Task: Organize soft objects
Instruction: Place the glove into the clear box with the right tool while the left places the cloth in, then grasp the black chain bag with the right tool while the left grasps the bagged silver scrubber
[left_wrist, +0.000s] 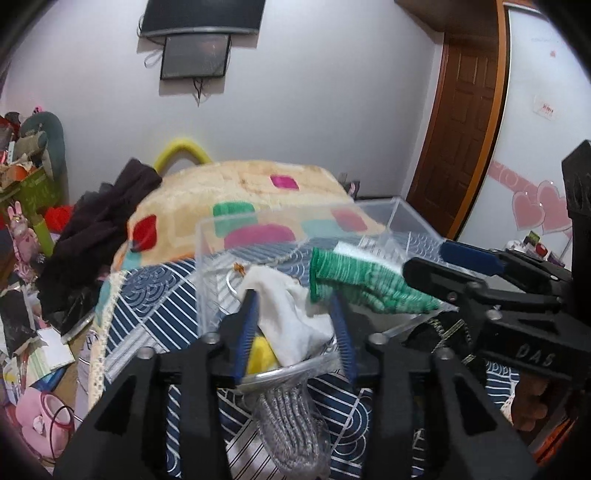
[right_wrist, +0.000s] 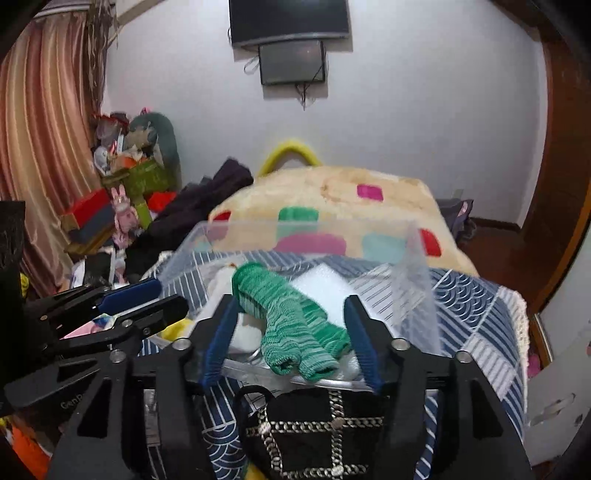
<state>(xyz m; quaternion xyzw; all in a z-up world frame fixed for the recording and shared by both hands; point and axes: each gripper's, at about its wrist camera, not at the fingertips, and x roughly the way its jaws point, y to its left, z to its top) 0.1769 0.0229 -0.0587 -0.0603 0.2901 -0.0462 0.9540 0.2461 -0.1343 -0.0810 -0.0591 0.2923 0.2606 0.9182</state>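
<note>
A clear plastic box (left_wrist: 221, 258) (right_wrist: 417, 280) stands on the patterned bedspread. A green knitted sock (left_wrist: 354, 280) (right_wrist: 291, 317) lies draped over its near rim, between the open fingers of my right gripper (right_wrist: 291, 336), which does not hold it. My left gripper (left_wrist: 295, 325) is open around a white cloth (left_wrist: 288, 314) at the box's near left side, over a yellow item (left_wrist: 260, 354) and a grey knitted sock (left_wrist: 288, 421) in clear wrap. A white foam pad (right_wrist: 325, 288) lies in the box.
A black bag with chain pattern (right_wrist: 314, 432) lies on the bedspread in front of the box. A folded cream blanket with coloured squares (left_wrist: 240, 199) sits behind it. Dark clothes (left_wrist: 99, 229) and clutter pile up at the left. A wooden door (left_wrist: 461, 110) is at right.
</note>
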